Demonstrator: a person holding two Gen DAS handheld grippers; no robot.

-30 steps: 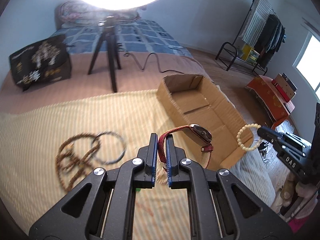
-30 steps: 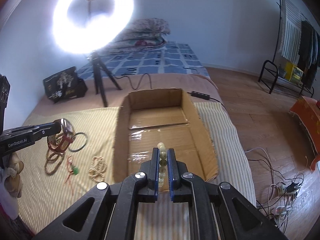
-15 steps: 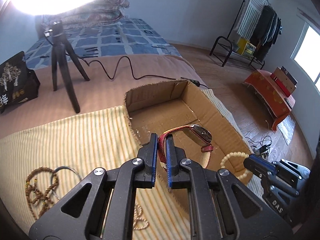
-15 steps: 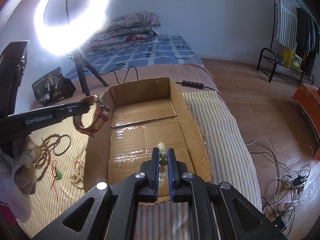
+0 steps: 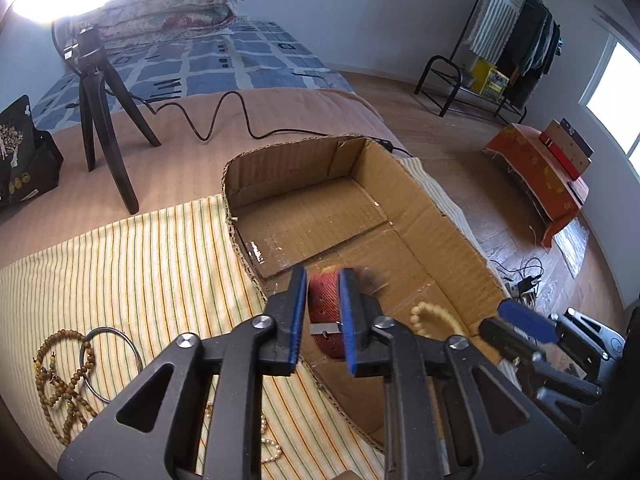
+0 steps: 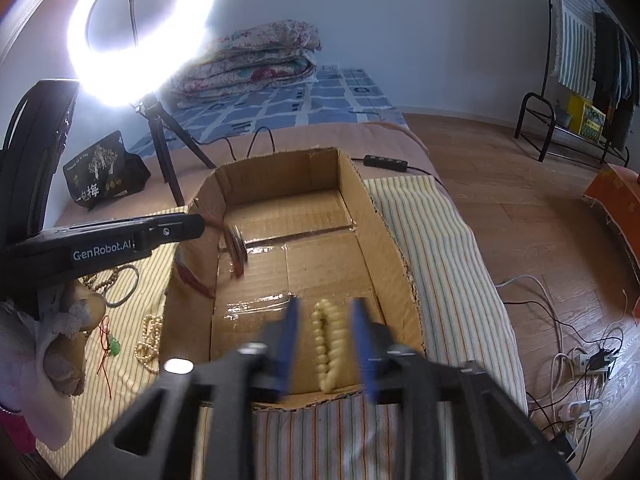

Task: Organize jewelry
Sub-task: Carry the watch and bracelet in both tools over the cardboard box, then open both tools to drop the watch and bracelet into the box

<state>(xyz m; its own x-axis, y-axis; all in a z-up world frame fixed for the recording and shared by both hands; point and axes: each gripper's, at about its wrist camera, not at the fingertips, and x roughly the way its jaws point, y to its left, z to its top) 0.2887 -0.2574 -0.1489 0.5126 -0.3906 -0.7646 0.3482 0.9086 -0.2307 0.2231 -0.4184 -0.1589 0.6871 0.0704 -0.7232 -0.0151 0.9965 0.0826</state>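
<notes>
The red-strapped watch (image 5: 326, 314) sits between the parted fingers of my left claw (image 5: 323, 312), over the near-left part of the cardboard box (image 5: 448, 224); it is blurred, and I think it is loose from the pads rather than pinched, though I cannot be sure; from the right wrist view the watch (image 6: 237, 246) shows as a smear just inside the box's left wall (image 6: 188, 276), off the tip of the left claw (image 6: 200, 226); my right claw (image 6: 326, 336) is spread wide too, and the cream bead bracelet (image 6: 326, 350) lies between its fingers on the box floor near the front edge; the box rests on a striped cloth (image 5: 132, 264) over the bed; left of the box on the cloth lie brown prayer beads (image 5: 60, 376), a thin metal bangle (image 5: 108, 360), a pearl strand (image 6: 149, 344) and a red cord with a green charm (image 6: 110, 346); behind stand a ring light (image 6: 140, 36) on its tripod (image 5: 102, 120).
</notes>
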